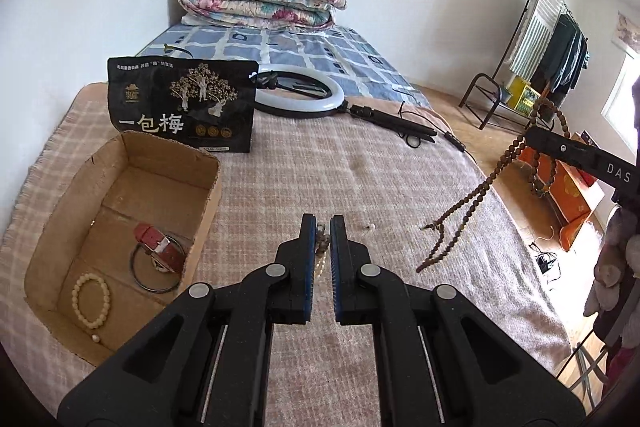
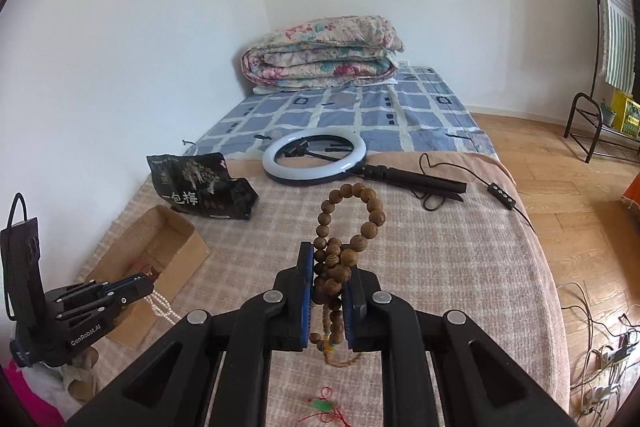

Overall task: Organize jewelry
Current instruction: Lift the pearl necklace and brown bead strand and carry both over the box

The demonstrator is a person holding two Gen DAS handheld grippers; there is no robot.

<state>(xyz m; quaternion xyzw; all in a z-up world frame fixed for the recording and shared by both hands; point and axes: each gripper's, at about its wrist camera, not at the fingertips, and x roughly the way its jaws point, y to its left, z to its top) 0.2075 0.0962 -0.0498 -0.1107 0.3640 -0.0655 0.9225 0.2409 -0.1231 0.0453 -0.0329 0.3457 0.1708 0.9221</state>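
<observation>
My left gripper is shut on a white pearl necklace that hangs between its pads above the checked blanket. In the right wrist view the pearl necklace dangles from the left gripper beside the cardboard box. The box holds a red-strapped watch, a dark bangle and a cream bead bracelet. My right gripper is shut on wooden prayer beads, looped above and trailing below. From the left, the right gripper carries the wooden beads in mid-air.
A tiny pearl piece and a green pendant on red cord lie on the blanket. A black snack bag stands behind the box. A ring light with cable, a folded quilt and a clothes rack are farther off.
</observation>
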